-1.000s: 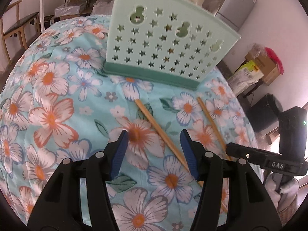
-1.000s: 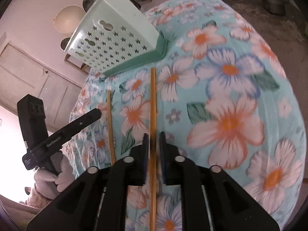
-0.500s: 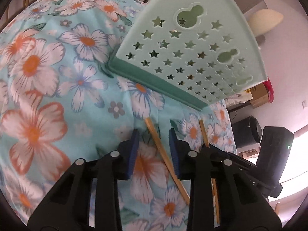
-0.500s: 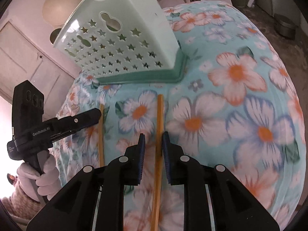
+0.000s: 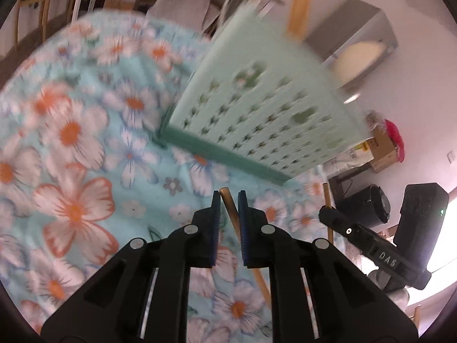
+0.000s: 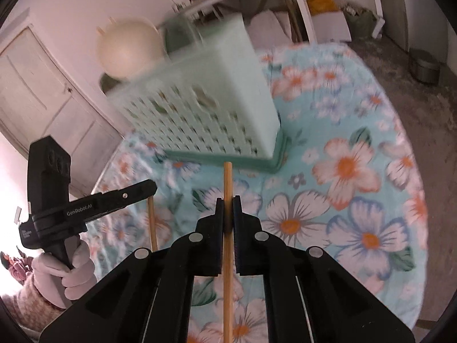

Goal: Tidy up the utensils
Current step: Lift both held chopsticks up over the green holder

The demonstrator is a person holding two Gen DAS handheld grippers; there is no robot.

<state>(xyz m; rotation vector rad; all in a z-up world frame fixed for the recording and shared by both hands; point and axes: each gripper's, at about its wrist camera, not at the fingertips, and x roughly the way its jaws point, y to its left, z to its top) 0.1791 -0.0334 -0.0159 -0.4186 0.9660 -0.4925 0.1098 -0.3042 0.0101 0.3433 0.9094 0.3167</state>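
Your right gripper (image 6: pixel 228 200) has its jaws clamped on a wooden chopstick (image 6: pixel 227 180), whose tip reaches toward the base of the mint-green utensil holder (image 6: pixel 197 108). Your left gripper (image 5: pixel 229 197) has just been closing its jaws around the other chopstick (image 5: pixel 231 211); it runs at a slant between the blue pads (image 5: pixel 214 220), but you cannot tell whether both press on it. The holder (image 5: pixel 257 108) stands upright just beyond both tips on the table's floral cloth (image 6: pixel 357 188). Your gloved left hand (image 6: pixel 71 271) shows in the right view.
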